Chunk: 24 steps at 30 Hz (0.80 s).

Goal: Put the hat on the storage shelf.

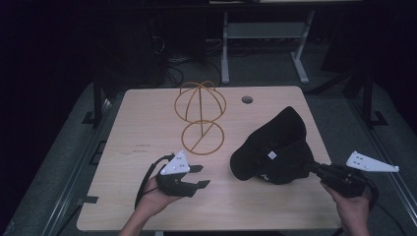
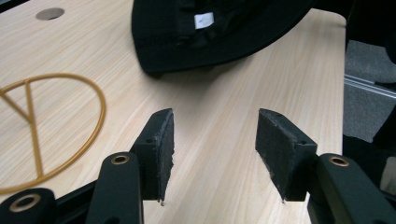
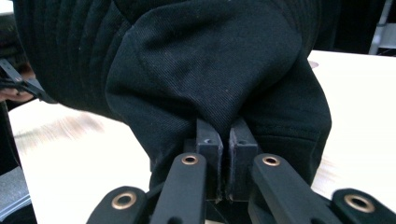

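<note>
A black cap (image 1: 275, 147) hangs a little above the right half of the wooden table (image 1: 147, 132), its inside and a white label turned toward me. My right gripper (image 1: 314, 169) is shut on the cap's fabric (image 3: 219, 79), pinched between its two pads. A gold wire hat stand (image 1: 200, 115) rises at the table's middle, with a round base ring (image 2: 56, 126). My left gripper (image 1: 199, 176) hovers low over the table just left of the cap (image 2: 210, 32), open with nothing between its pads (image 2: 163, 149).
A round cable hole (image 1: 247, 100) sits near the table's far edge. Beyond the table stand a white desk frame (image 1: 265, 44) and dark cables on the floor.
</note>
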Motion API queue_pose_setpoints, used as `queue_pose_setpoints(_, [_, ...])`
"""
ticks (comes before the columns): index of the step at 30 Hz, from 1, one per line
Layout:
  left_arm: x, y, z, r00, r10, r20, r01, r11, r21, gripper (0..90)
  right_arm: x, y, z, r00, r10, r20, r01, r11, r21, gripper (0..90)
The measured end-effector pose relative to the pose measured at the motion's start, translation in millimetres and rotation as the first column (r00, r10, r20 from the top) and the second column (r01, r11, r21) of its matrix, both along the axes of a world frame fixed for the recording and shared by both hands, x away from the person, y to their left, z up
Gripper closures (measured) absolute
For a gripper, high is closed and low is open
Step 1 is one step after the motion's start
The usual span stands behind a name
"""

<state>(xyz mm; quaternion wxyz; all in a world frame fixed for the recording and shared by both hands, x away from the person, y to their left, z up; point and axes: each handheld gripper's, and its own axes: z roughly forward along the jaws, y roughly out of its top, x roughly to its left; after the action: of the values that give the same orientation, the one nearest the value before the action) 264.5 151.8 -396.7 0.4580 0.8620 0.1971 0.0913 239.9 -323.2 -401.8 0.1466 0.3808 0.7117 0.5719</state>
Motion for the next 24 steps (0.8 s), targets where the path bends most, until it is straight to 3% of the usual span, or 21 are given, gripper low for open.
queue_pose_setpoints(7, [-1.8, 11.8, -10.3, 0.9995, 0.025, -0.017, -0.025, 0.9997, -0.005, 46.3, 4.4, -0.9, 10.7, 1.0, 0.003, 0.005, -0.003, 0.9998, 0.017, 86.1])
queue_pose_setpoints(16, [-1.6, 22.1, -19.9, 0.9985, 0.045, -0.032, -0.045, 0.999, -0.005, 45.8, 15.7, 0.9, 24.3, 0.9992, 0.024, -0.032, -0.022, 0.9979, 0.06, 86.0])
queue_pose_setpoints(24, [1.1, 27.7, -23.9, 0.9973, 0.064, -0.038, -0.064, 0.998, -0.005, 45.3, 23.2, 5.1, 37.8, 0.9988, 0.035, -0.034, -0.033, 0.9977, 0.059, 86.0])
